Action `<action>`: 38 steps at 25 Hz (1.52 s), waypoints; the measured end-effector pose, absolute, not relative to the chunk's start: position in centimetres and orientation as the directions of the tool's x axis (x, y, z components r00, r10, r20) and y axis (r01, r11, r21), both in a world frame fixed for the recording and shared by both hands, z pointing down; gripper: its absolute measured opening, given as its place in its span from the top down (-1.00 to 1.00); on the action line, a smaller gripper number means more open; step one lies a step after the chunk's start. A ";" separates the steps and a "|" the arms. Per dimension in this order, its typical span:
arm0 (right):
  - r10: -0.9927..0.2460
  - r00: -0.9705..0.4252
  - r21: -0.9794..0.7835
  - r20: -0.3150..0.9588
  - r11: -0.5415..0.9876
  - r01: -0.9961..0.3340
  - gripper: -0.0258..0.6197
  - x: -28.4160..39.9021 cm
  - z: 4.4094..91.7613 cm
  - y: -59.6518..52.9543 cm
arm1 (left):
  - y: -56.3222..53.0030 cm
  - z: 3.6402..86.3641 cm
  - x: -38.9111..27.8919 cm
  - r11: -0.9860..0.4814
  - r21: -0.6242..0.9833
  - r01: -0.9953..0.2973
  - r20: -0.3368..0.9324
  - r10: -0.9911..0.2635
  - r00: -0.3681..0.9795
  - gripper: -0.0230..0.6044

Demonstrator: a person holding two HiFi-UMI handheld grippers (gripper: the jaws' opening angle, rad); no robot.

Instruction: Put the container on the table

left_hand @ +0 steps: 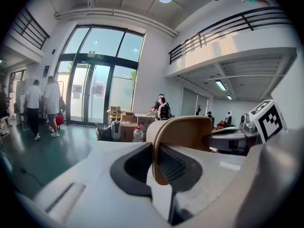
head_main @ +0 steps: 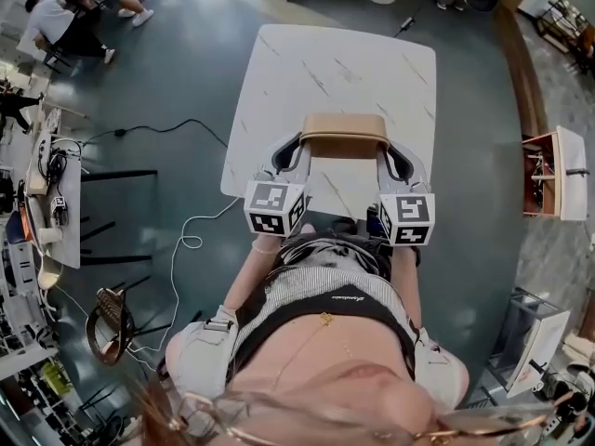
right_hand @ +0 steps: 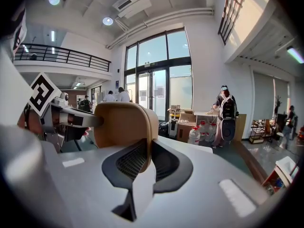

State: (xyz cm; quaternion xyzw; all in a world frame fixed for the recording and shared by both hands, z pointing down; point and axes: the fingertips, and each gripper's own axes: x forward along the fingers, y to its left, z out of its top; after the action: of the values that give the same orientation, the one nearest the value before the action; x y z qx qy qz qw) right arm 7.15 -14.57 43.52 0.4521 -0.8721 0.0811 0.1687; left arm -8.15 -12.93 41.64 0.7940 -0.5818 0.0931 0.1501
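Marbled white desk (head_main: 353, 72) lies under and beyond both pairs of jaws. Nearest, the left gripper (left_hand: 154, 163) has its jaws pinched on one end wall of the tan container (left_hand: 185, 134). The right gripper (right_hand: 147, 163) pinches the opposite end the same way, so the container spans between them. Its wall looks thin, smooth and rigid, so I judge it light, stiff and somewhat slippery. The ribbed pads (left_hand: 172, 164) biting the rim at both ends seem the sound hold for keeping it level. Only the gripper views show that bite. Only the head view shows the container over the desk's near part, though not whether it touches. Far past the jaws, the gripper views alone show boxes (left_hand: 126, 127), glass doors (left_hand: 90, 94) and people (left_hand: 51, 103).
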 end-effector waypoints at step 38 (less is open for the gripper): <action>-0.815 -0.421 0.026 0.398 0.469 -0.883 0.73 5.0 44.3 -19.1 | -19.3 42.7 -10.5 -0.398 0.148 -0.906 0.332 -0.843 0.424 0.82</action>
State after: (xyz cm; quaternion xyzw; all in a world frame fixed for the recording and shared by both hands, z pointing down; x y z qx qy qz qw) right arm 4.95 -19.07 44.26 0.5067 -0.8377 0.0939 0.1808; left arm -10.46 -19.30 42.66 0.8297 -0.5268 0.1022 0.1539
